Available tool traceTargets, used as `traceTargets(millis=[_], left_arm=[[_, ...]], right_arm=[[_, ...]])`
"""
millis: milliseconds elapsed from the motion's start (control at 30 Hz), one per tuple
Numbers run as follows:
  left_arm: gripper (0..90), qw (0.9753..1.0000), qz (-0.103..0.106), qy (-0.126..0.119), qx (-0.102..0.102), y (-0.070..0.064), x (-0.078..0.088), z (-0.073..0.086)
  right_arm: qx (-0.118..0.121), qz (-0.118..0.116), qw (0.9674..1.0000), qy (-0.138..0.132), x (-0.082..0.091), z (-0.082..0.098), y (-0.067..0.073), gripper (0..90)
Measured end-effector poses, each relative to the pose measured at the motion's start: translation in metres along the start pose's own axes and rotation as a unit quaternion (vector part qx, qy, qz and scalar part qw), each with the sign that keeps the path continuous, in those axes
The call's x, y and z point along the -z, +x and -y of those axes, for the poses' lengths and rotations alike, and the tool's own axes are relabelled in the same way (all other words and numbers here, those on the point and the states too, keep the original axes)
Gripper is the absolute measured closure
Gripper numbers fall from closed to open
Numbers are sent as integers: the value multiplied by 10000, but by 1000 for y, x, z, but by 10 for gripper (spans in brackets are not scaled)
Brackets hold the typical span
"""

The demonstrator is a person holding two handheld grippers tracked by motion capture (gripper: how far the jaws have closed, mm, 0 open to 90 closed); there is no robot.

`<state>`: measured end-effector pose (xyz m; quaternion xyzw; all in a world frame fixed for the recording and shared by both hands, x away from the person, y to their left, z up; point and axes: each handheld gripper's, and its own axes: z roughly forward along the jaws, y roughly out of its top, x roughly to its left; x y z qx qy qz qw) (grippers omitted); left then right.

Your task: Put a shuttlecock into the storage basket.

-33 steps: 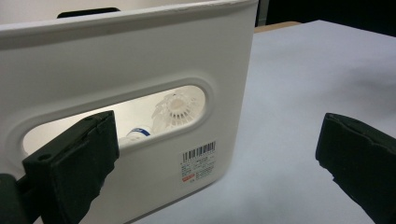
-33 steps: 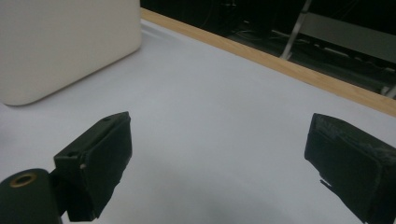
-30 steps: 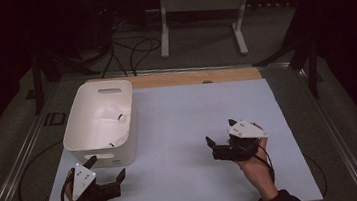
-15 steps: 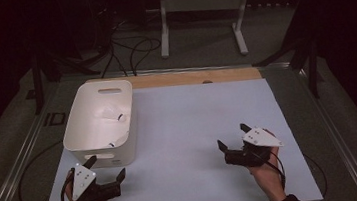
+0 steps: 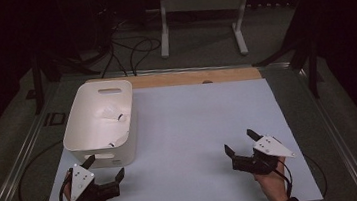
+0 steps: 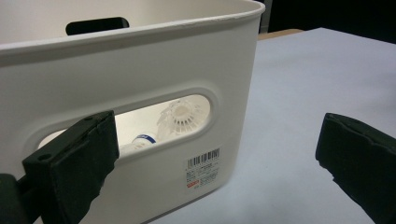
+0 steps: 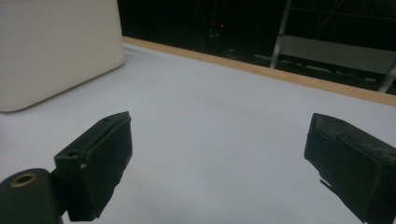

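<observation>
The right gripper (image 5: pixel 240 146) has drawn back toward the person's near edge of the table (image 5: pixel 199 123) over the last second, and now rests low at the front right, well apart from the white plastic bin (image 5: pixel 99 123). Its fingers are spread wide with nothing between them; the right gripper view confirms bare table surface ahead. The left gripper (image 5: pixel 105 167) has not shifted: it sits just before the bin's near wall, fingers likewise spread and empty.

Judgement: with both hands retired to the table's front and nothing held, the placing work appears finished, or paused between items.

The bin stands upright at the table's left side, handle slots cut in its end walls, a barcode label (image 6: pixel 203 164) on the near wall. Inside lie shuttlecocks: one white feathered skirt (image 6: pixel 183 115) shows through the near slot, and another shuttlecock (image 5: pixel 113 115) lies on the bin floor. No shuttlecock remains on the open table.
</observation>
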<state>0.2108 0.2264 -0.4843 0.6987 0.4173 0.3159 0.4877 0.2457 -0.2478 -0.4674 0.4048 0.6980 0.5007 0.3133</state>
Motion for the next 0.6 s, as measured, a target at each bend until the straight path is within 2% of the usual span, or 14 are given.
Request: traceTargets(millis=[600], left_arm=[[0,10000,-18,12,-36,1,0,0]], right_arm=[[-27,-7,10000,-68,4,6,-3,77]])
